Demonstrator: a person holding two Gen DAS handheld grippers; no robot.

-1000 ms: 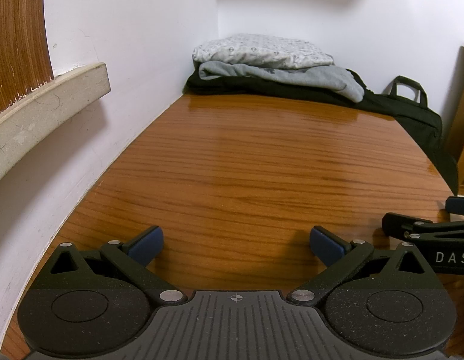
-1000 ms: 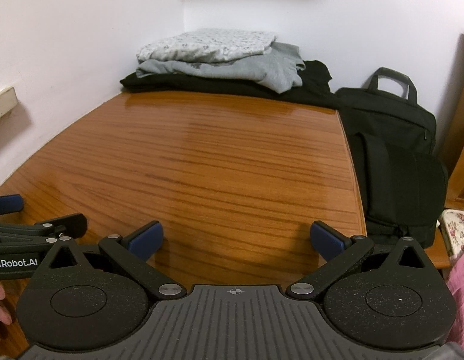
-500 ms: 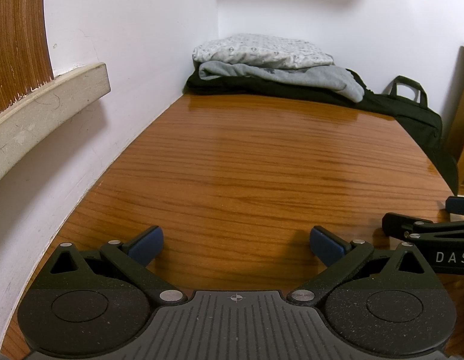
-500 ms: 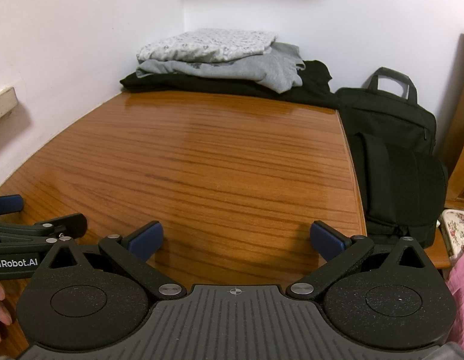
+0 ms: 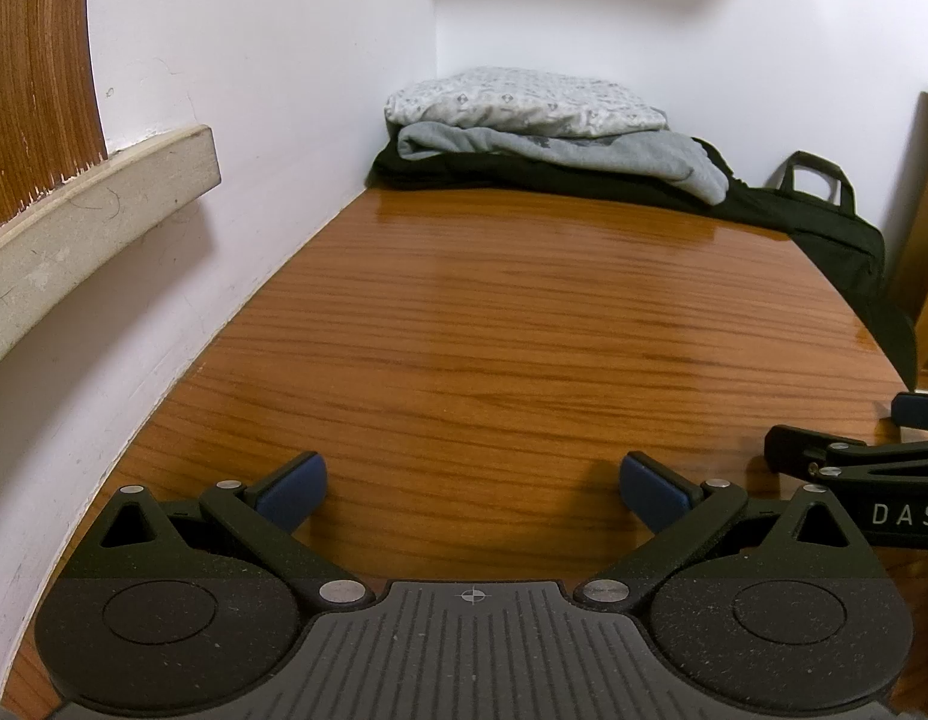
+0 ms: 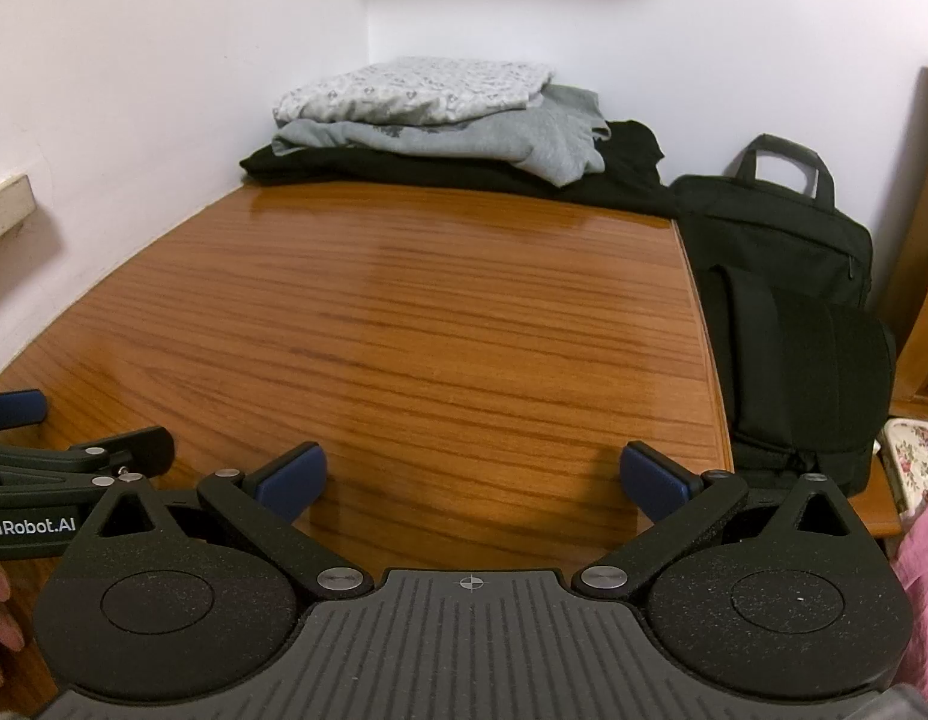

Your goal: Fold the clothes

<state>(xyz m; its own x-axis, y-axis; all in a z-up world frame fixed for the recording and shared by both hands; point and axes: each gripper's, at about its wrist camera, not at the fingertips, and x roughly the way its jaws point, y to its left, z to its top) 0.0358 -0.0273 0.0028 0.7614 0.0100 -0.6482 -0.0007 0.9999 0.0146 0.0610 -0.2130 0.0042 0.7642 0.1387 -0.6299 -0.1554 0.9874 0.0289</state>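
Sitting at the far end of the desk, against the wall corner, is a stack of three garments: a white patterned cloth on top, a grey sweatshirt under it, a black garment at the bottom. All three look folded and roughly stacked, though the grey one slumps off to the right and the black one spreads wide toward the black bag beside the desk. Nothing loose or unfolded lies on the bare wood in the middle. This fits two stages: a pile waiting to be pulled out and folded, or a pile already folded and put away. Can't tell which from here.

Left tool sits low at the near edge of the desk, jaws spread wide, nothing between the blue pads, not touching any cloth. Right tool is the same: wide apart, empty, low at the near edge. Both are side by side, well apart from the clothes. A second dark bag stands right of the desk.
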